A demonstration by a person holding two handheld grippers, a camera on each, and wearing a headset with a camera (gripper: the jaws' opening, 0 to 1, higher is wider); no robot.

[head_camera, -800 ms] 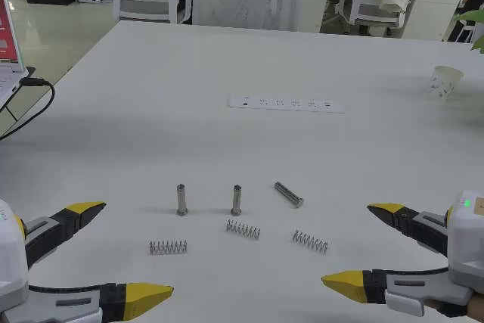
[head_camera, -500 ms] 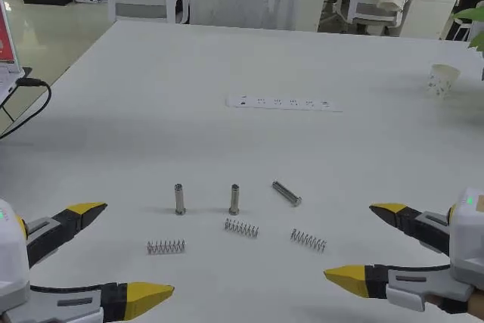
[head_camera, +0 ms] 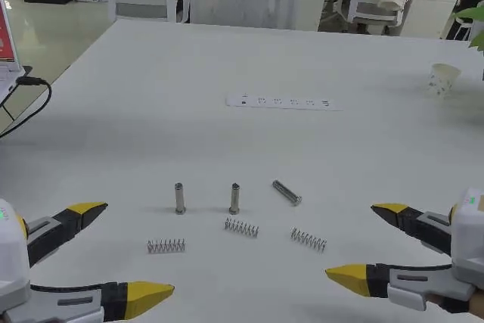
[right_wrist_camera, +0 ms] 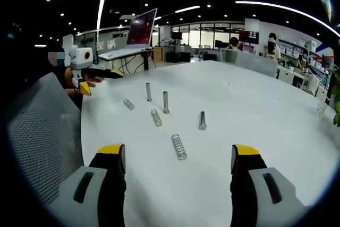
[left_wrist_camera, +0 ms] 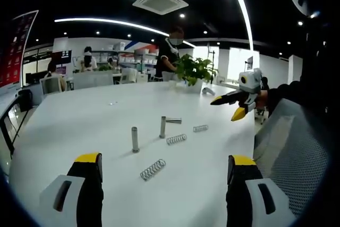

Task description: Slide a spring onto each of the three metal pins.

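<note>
Two metal pins stand upright on the white table (head_camera: 227,58): the left pin (head_camera: 179,197) and the middle pin (head_camera: 234,198). A third pin (head_camera: 286,192) lies on its side to their right. Three springs lie in front of them: the left spring (head_camera: 166,246), the middle spring (head_camera: 241,227) and the right spring (head_camera: 308,239). My left gripper (head_camera: 125,251) hovers open at the lower left, apart from everything. My right gripper (head_camera: 370,241) hovers open at the lower right. In the right gripper view the right spring (right_wrist_camera: 179,146) lies just ahead between the jaws.
A white power strip (head_camera: 283,102) lies at mid-table beyond the pins. A paper cup (head_camera: 442,79) stands at the far right. A laptop edge and black cable (head_camera: 30,104) sit at the left. Office chairs (head_camera: 240,4) line the far edge.
The head camera tipped slightly, so the picture shifted. Pins, springs and both grippers hold their places.
</note>
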